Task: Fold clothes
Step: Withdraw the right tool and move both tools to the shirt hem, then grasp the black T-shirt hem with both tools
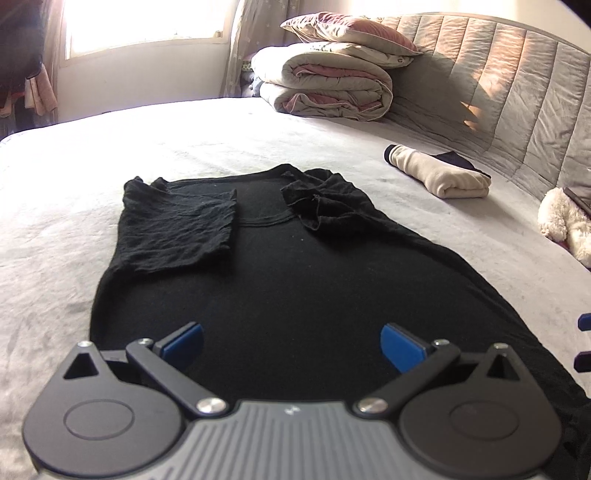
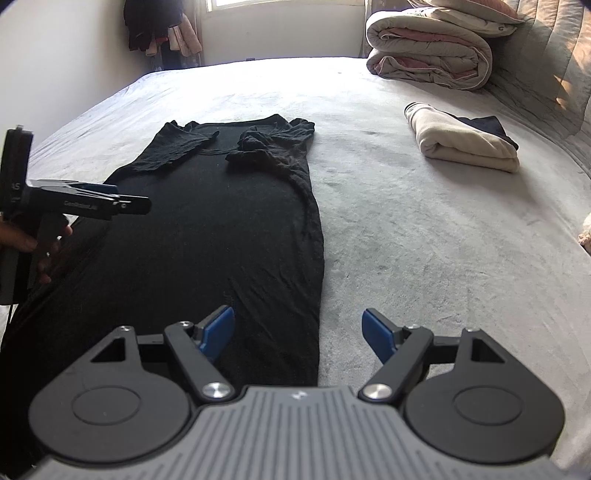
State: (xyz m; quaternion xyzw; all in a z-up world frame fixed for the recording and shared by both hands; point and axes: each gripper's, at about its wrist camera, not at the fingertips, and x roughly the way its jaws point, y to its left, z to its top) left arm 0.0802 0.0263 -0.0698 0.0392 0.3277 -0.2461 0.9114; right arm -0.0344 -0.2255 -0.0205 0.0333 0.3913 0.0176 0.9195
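A black T-shirt (image 1: 266,280) lies flat on the grey bed (image 1: 74,192), collar away from me, both sleeves folded inward over the chest. My left gripper (image 1: 291,345) hovers open above the shirt's lower part, nothing between its blue pads. In the right wrist view the same shirt (image 2: 221,229) stretches lengthwise, and my right gripper (image 2: 298,332) stands open over its right edge near the hem, holding nothing. The left gripper (image 2: 122,199) shows at the left of that view, held by a hand (image 2: 33,243) above the shirt's left side.
A folded beige and dark garment (image 2: 465,144) lies on the bed to the right. Folded quilts and a pillow (image 2: 432,55) are stacked against the padded headboard (image 1: 517,88). A white plush toy (image 1: 565,221) sits at the far right. Clothes hang by the window (image 2: 162,33).
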